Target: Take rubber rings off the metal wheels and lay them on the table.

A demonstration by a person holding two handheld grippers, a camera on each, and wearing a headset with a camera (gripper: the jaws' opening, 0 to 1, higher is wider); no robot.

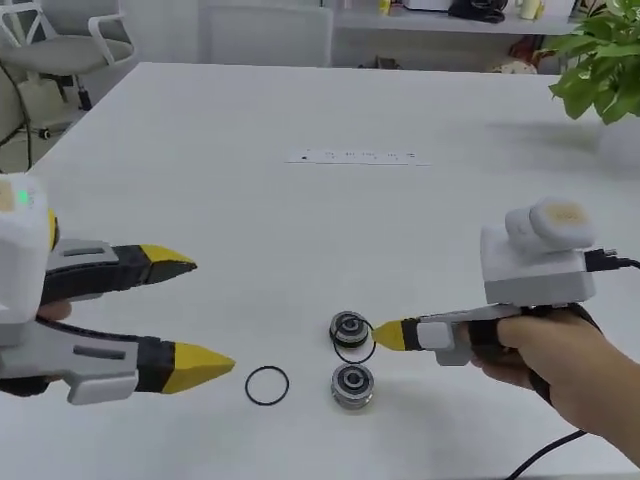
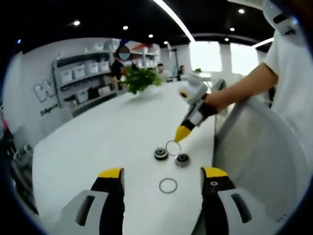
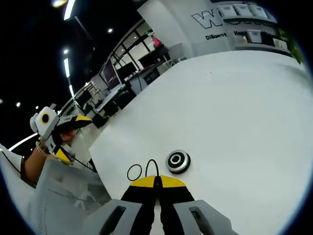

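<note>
Two metal wheels lie near the table's front edge, the far wheel (image 1: 349,326) and the near wheel (image 1: 353,386). My right gripper (image 1: 385,335) comes in from the right, shut on a thin black rubber ring (image 1: 357,360) that it holds at the far wheel's near side. In the left gripper view the held ring (image 2: 166,148) stands upright above the wheels (image 2: 161,153) (image 2: 182,159). A loose ring (image 1: 267,368) lies flat left of the near wheel. My left gripper (image 1: 200,315) hovers open at the left, holding nothing. The right gripper view has one wheel (image 3: 177,161) beyond its closed tips (image 3: 157,182).
A strip of paper (image 1: 360,156) lies at the table's middle. A green plant (image 1: 600,60) stands at the far right corner. An office chair (image 1: 60,50) is behind the far left edge. A black cable (image 1: 545,458) trails from my right hand.
</note>
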